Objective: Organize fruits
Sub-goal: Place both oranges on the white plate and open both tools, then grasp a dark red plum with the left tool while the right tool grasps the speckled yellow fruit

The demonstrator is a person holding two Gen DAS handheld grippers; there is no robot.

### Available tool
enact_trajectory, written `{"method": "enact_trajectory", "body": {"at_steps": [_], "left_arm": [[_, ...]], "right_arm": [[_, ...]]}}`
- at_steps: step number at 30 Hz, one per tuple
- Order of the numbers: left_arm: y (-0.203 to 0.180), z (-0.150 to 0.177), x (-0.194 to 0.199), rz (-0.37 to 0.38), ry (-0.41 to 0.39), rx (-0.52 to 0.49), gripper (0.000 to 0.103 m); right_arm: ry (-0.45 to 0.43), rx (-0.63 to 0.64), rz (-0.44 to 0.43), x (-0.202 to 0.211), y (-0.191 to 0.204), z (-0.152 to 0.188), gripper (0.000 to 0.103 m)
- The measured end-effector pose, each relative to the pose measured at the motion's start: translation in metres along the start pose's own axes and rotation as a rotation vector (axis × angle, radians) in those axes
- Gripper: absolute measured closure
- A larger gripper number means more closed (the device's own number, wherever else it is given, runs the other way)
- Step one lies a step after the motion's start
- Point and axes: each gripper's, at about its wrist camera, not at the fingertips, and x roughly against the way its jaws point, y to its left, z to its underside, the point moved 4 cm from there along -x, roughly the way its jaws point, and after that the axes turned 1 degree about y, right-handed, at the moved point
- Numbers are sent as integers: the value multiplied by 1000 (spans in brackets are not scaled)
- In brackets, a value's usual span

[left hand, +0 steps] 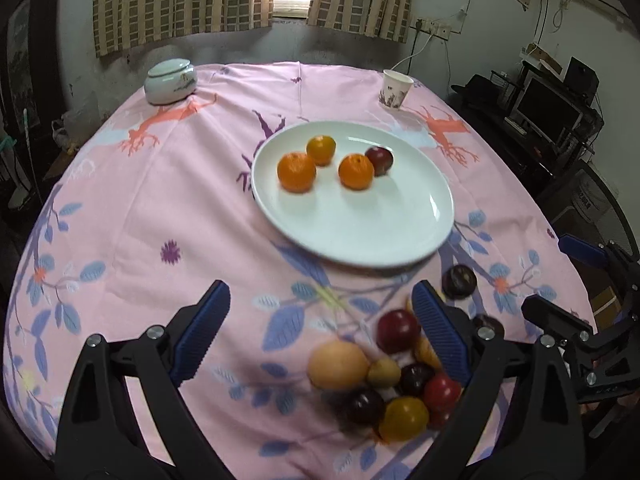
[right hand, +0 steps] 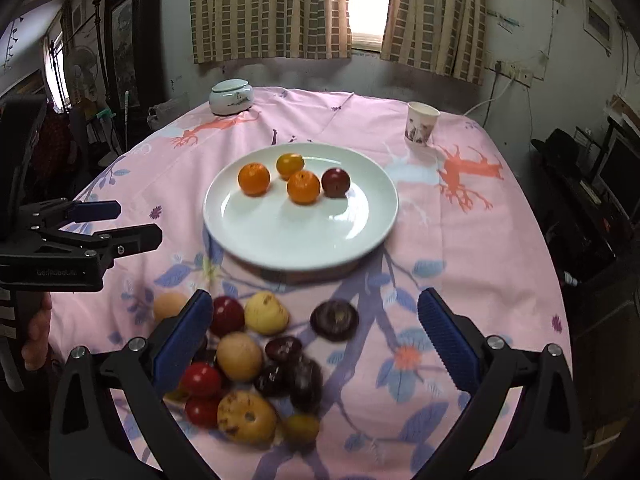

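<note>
A white plate [left hand: 400,236] sits near the middle of the round table, on a pink tablecloth [left hand: 180,200] printed with blue leaves and coral deer. Four fruits rest on the plate's far half: two oranges [left hand: 297,172], a smaller yellow-orange fruit [left hand: 321,149] just behind them, and a dark red plum [left hand: 379,160] touching the right-hand orange. The near half of the plate is bare.

On the cloth just in front of the plate lies a loose heap of fruit [right hand: 248,364]: red and dark purple plums, pale yellow round ones, a spotted yellow one nearest the camera, and small red ones. One dark plum [right hand: 335,319] lies a little apart to the right of the heap, near the plate's edge.

The left gripper [left hand: 320,332] hangs over the cloth with its blue-padded jaws spread wide and nothing between the pads; the heap sits by its right finger. The right gripper [right hand: 316,332] is likewise spread wide and empty, the heap partly behind its left finger. Each gripper shows at the edge of the other's view, and a hand [right hand: 36,336] grips the left one's handle.

At the far left stands a lidded ceramic jar [left hand: 170,81]; at the far right, a paper cup [left hand: 395,89]. Checked curtains [right hand: 272,8] hang behind the table
</note>
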Motion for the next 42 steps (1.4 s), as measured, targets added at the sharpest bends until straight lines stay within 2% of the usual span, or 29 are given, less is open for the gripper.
{"method": "enact_trajectory", "body": {"at_steps": [6,10,15,16,18,20,25,28,32,33,34,37,42], "left_arm": [[1,56,3,-5,53,12,9],[1,74,6,-26,63,-2,9],[4,82,10,-57,61,-8,9],[6,83,10,-63,63,-10,9],[9,85,9,-75,69,-9,9],[12,87,8,-74,77,-4,9],[15,93,5,-72,95,-11,9],[12,95,2,-62,107,-29,9],[11,97,-4,-52,125,-30,9],[12,98,-6,-43,131,-26,9],[12,98,-7,-35,137,-22,9],[15,100,-13,-33,150,-15,9],[13,102,-32,-68,167,-27,9]], "right_arm": [[37,-97,-16,16,4,59,1],[47,-104,-44,22,11,74,1],[58,-56,-147,23,36,82,1],[55,-58,-181,22,39,84,5],[81,-70,-226,16,43,86,40],[114,-86,-215,6,40,87,48],[151,-77,-166,-8,39,89,48],[209,-46,-121,-25,41,92,48],[193,-53,-135,-35,33,81,50],[206,-71,-173,-38,30,80,58],[217,-94,-186,-38,26,80,59],[192,-71,-138,-21,27,85,59],[178,-68,-115,5,26,101,59]]}}
